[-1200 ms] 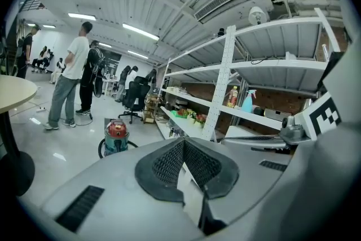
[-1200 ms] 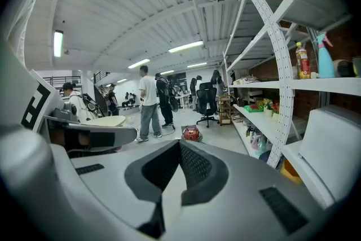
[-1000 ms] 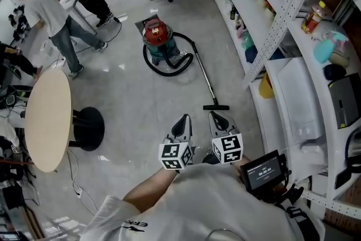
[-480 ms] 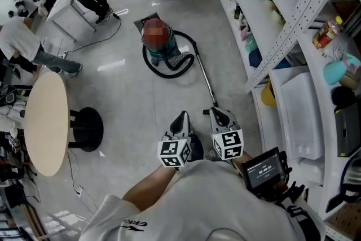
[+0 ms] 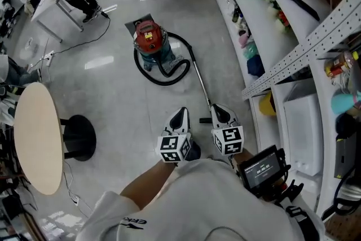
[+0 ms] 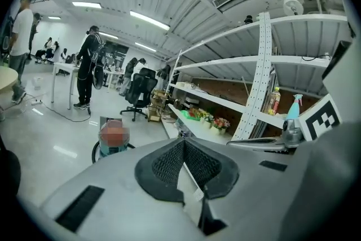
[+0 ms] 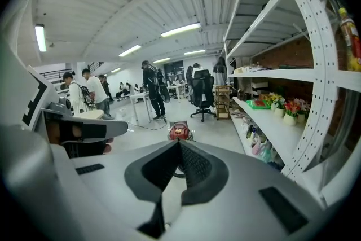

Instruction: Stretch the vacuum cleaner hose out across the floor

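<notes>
Since the earlier frame both grippers have been carried forward, so that the floor head (image 5: 204, 119), then lying ahead of them, is now seen just beside the right gripper; from left to right: a round table (image 5: 34, 138) stands well apart at the left edge; the left gripper (image 5: 180, 117) is held with its jaws together on nothing; the vacuum cleaner (image 5: 149, 36) stands ahead and slightly left of both grippers, its black hose (image 5: 162, 82) still looped round the canister on the floor (image 5: 113, 104); the wand (image 5: 201, 80) runs its long axis from that loop straight back toward the person; the right gripper (image 5: 220, 114), likewise closed and empty, is judged the nearer to the wand's lower end; white shelving (image 5: 271, 73), crowded with goods, bounds the right side. The floor is smooth, pale and glossy, with open room left of the canister for the hose to be laid out.
</notes>
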